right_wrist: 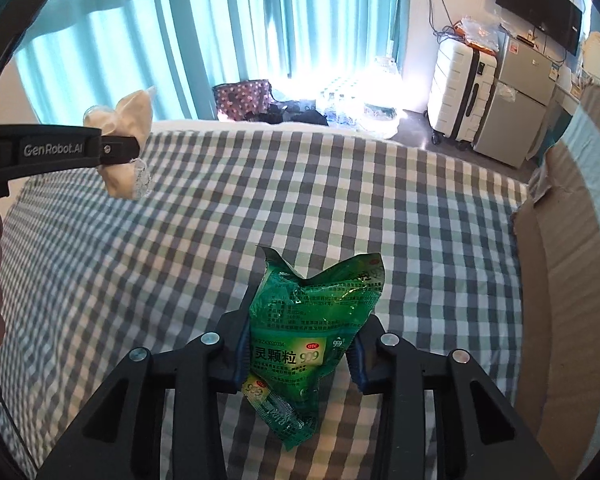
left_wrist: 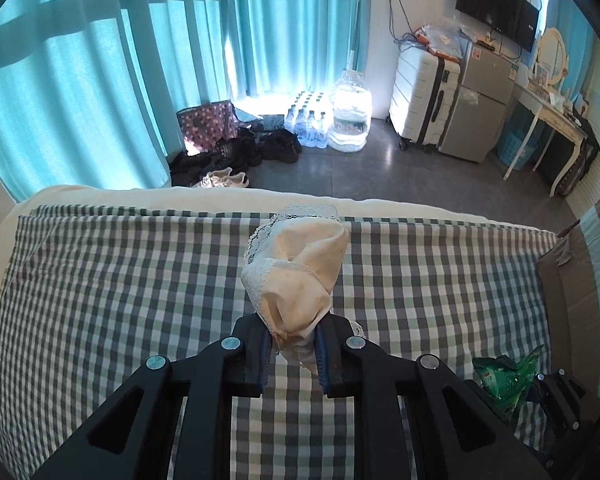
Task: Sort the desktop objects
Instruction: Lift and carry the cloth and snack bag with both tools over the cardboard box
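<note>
My left gripper (left_wrist: 292, 348) is shut on a cream cloth with a lace edge (left_wrist: 300, 264), bunched and held up above the green-and-white checked sheet (left_wrist: 120, 280). The right wrist view shows the same left gripper (right_wrist: 134, 151) at the far left with the cream cloth (right_wrist: 130, 112) sticking out above and below its fingers. My right gripper (right_wrist: 300, 354) is shut on a green plastic medicine bag (right_wrist: 311, 312) with white and red print; a small green sachet (right_wrist: 266, 394) pokes out below it. In the left wrist view the green bag (left_wrist: 507, 376) appears at the lower right.
A brown cardboard box (right_wrist: 555, 264) stands at the right edge of the bed. Beyond the bed's far edge the floor holds shoes (left_wrist: 220, 160), water bottles (left_wrist: 311, 120), a white suitcase (left_wrist: 423, 96) and a small grey fridge (left_wrist: 479, 104). Teal curtains cover the window.
</note>
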Motion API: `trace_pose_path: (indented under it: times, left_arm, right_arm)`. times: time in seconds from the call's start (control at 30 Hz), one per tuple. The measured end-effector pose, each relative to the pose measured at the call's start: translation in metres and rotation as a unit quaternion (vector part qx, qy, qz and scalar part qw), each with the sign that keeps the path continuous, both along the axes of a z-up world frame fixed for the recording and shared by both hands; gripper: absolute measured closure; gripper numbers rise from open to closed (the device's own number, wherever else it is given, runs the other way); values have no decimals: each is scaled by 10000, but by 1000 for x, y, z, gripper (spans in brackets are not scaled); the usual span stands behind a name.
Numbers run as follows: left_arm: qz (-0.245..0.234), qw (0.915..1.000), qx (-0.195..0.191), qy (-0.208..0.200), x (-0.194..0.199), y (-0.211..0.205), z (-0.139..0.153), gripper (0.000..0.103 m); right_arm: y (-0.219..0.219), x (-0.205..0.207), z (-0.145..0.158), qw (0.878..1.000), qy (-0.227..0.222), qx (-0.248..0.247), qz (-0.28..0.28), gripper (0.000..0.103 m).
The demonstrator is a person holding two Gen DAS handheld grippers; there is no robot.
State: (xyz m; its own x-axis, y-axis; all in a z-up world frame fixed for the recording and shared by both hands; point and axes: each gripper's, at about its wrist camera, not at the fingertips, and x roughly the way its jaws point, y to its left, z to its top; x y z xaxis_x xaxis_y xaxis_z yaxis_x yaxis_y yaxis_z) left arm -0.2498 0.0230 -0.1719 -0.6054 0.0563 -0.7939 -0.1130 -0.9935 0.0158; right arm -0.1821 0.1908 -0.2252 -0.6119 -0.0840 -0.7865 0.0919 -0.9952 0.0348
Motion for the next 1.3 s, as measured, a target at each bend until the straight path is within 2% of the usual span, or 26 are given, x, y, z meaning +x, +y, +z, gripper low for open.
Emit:
trace_pose_path:
  times: [0.23, 0.7, 0.93, 1.3]
  left_arm:
    - [59, 9997, 22, 254, 28, -5, 26, 85]
    - [113, 9918, 77, 1268, 113, -14, 86, 85]
    - [184, 9869, 237, 1585, 146, -15, 113, 85]
    - [37, 9819, 186, 1882, 175, 4, 136, 85]
  right_arm:
    - [-3, 15, 28, 9997, 261, -7, 30, 65]
    - [-8, 65, 96, 9958, 901, -136, 85, 65]
    - [-9, 89, 124, 9928, 1179, -144, 127, 65]
    - [4, 123, 158, 9874, 1564, -194, 156, 65]
